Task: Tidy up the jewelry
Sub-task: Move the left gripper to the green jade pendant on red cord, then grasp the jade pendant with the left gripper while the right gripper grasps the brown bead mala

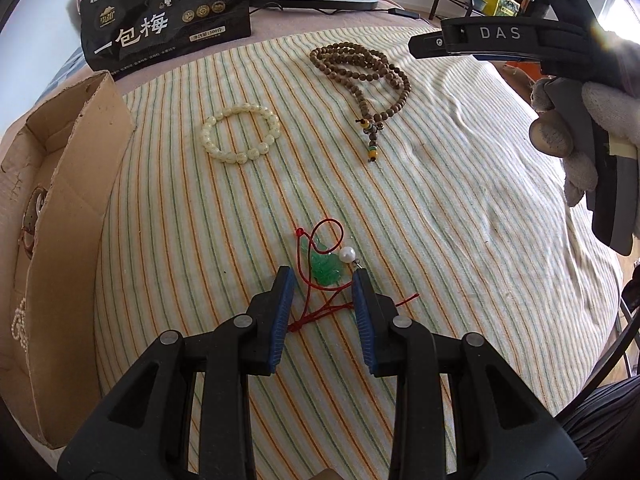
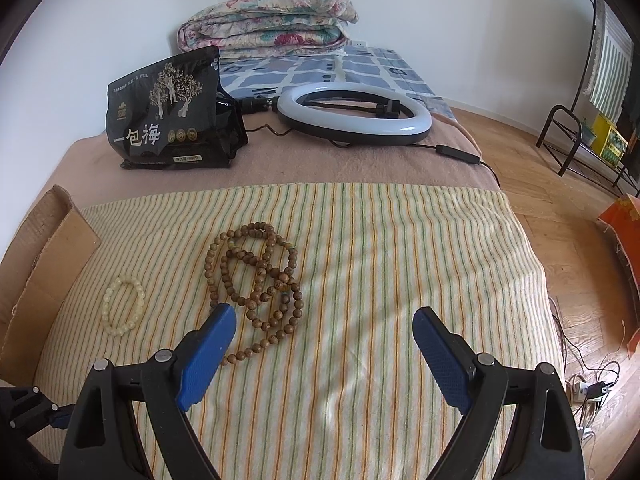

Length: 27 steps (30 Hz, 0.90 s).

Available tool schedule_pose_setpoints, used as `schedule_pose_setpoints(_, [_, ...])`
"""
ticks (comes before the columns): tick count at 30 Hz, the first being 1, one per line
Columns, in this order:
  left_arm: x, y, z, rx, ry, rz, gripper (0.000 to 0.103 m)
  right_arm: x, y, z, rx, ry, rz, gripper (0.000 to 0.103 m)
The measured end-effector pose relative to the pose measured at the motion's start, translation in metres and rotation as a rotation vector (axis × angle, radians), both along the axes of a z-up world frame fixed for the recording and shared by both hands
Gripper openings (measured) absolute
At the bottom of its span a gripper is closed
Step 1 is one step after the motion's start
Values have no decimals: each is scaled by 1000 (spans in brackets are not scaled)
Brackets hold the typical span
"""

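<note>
A green leaf pendant [image 1: 325, 267] on a red cord [image 1: 308, 312] lies on the striped cloth [image 1: 440, 220], with a white pearl earring [image 1: 347, 255] touching it. My left gripper [image 1: 322, 274] stands open low over the cloth, its blue pads on either side of the pendant without pressing it. Farther off lie a white bead bracelet [image 1: 240, 158] and a long brown bead necklace [image 1: 400, 80]. My right gripper [image 2: 324, 312] is wide open and holds nothing. The brown bead necklace [image 2: 260, 280] lies just past its left finger, and the white bracelet [image 2: 107, 312] is farther left.
An open cardboard box [image 1: 60, 200] with some jewelry inside stands at the cloth's left edge. A black snack bag [image 2: 168, 120], a ring light [image 2: 352, 116] with its cable, and a folded quilt [image 2: 268, 20] lie behind. The bed's edge drops to wooden floor [image 2: 560, 200] on the right.
</note>
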<state>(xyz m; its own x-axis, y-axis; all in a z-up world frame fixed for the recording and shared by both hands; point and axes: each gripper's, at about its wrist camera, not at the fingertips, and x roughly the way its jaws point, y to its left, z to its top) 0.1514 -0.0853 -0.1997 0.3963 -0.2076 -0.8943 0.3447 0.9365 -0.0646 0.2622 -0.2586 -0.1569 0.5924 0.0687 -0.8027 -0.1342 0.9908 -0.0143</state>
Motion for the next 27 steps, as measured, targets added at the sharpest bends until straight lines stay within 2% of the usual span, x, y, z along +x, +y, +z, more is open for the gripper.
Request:
schedule_pose_setpoints(7, [3, 4, -1, 23, -13, 16, 30, 4, 3, -5, -4, 4, 9, 91])
schedule_pose_setpoints(24, [23, 11, -4, 2, -25, 59, 30, 9, 16, -13, 4, 10, 48, 91])
schedule_pose_setpoints(27, [24, 10, -5, 11, -39, 56, 23, 12, 21, -17, 11, 17, 72, 91])
